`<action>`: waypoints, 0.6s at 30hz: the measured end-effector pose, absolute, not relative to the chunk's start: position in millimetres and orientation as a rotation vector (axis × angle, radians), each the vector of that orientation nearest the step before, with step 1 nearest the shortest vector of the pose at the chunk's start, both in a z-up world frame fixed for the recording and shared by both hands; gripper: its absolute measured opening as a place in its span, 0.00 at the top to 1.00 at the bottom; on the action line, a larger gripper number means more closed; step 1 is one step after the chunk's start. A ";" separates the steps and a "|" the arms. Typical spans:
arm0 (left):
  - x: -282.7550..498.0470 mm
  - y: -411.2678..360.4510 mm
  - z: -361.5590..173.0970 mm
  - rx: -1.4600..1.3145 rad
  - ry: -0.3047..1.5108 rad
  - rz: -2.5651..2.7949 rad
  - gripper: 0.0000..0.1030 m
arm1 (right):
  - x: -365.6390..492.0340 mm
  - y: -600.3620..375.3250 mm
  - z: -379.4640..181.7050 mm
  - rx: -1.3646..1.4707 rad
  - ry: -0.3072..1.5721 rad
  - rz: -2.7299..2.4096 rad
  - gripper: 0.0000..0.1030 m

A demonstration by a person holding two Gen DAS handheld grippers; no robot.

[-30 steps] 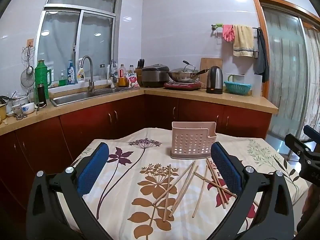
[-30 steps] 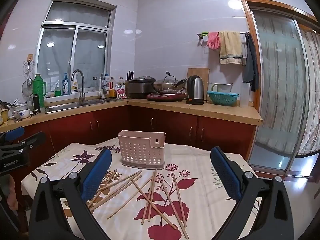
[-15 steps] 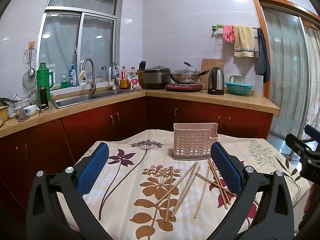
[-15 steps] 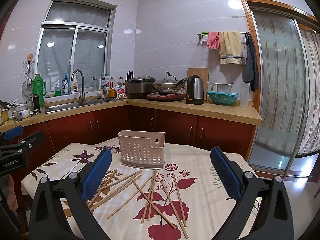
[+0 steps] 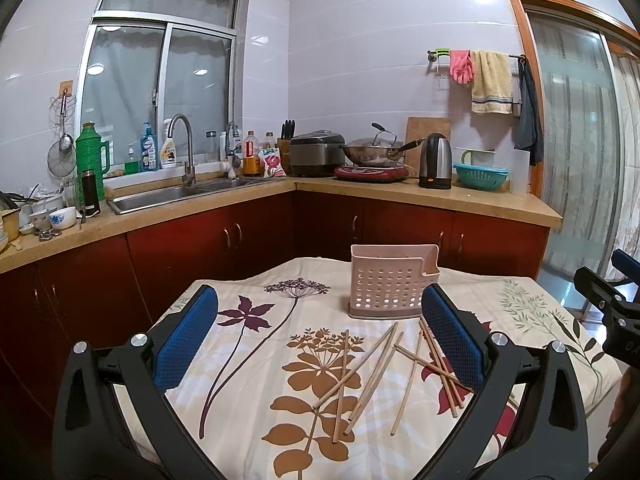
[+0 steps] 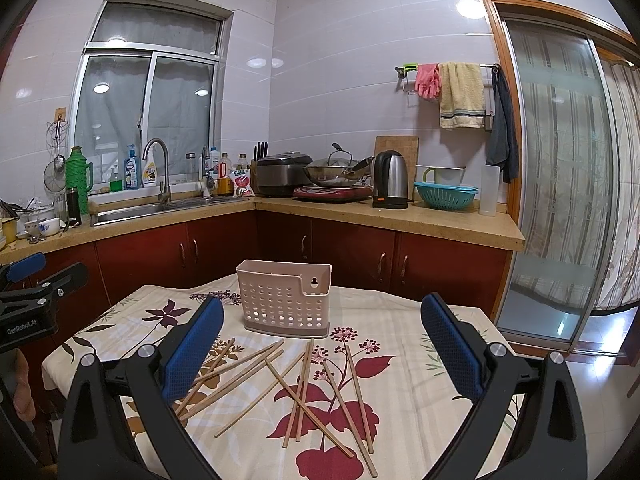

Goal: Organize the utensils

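Wooden chopsticks (image 6: 304,384) beside perforated plastic holder (image 6: 285,300)

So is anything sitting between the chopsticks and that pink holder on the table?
Nothing visible does. The loose wooden chopsticks lie scattered on the floral tablecloth just in front of the pink perforated plastic holder, with only bare cloth between them. Both tongs, left and right, are open and empty above the pile.

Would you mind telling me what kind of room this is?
A home kitchen, most likely: a sink under the window, a wok on a cooktop, and a kettle on the counter.
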State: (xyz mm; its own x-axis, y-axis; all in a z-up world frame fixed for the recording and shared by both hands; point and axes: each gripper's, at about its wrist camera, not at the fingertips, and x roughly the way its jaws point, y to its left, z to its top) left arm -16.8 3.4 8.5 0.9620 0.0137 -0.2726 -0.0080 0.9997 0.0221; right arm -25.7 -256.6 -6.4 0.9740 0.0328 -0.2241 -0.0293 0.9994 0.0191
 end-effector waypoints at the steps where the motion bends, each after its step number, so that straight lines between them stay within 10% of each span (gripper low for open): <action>1: -17.1 4.4 7.8 0.020 0.277 0.012 0.04 | -25.8 -256.8 -6.2 0.016 0.227 0.032 0.06; 18: -16.1 4.3 7.1 0.020 0.277 0.016 0.04 | -26.2 -257.8 -5.5 0.016 0.227 0.032 0.06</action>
State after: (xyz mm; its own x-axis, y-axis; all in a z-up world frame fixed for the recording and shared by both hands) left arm -16.1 4.3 7.1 0.9616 0.0186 -0.2737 -0.0132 0.9997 0.0219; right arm -26.2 -257.8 -5.5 0.9738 0.0339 -0.2249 -0.0303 0.9993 0.0199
